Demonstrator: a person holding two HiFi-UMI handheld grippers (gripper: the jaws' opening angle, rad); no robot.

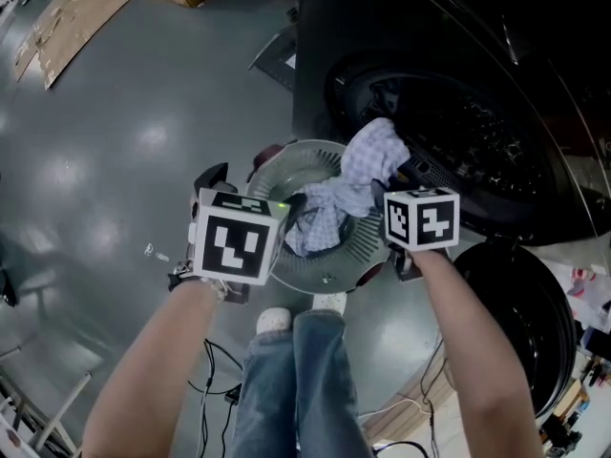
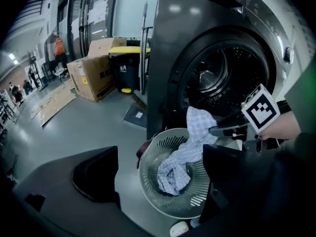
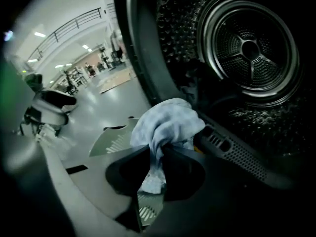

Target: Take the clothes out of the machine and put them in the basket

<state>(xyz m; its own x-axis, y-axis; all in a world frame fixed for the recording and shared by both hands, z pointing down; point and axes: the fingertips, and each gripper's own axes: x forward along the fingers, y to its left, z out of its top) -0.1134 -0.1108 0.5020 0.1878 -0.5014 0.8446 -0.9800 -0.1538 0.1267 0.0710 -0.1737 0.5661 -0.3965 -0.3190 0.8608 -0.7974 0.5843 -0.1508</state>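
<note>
The right gripper (image 3: 157, 149) has its fingers (image 3: 183, 158) pressed in on a pale checked cloth (image 3: 167, 122), pinching a gathered fold of it. Most of the cloth bunches up just beyond the fingertips. A narrow tail hangs down between the fingers on the camera's side.

In the head view the cloth runs from that grip, near the lip of the machine's opening, down and left into the basket (image 1: 329, 273). Its lower end lies crumpled on the slatted bottom, so it is partly in the basket and partly held above the rim.

The left gripper (image 2: 160, 174) hovers over the basket's left side with its fingers (image 2: 96, 174) spread wide and nothing between them. The basket and cloth show through the gap, well below and apart from it.

The basket is round and pale grey-green. It stands on the grey floor (image 1: 115, 122) right in front of the machine (image 2: 197, 28), between it and the person's feet. One shoe (image 1: 274, 321) is just beside its near rim.

Behind the basket the dark drum (image 3: 252, 48) stands open. Farther off, left of the machine, are a black bin (image 2: 126, 65) with a yellow lid and cardboard boxes (image 2: 94, 70).
</note>
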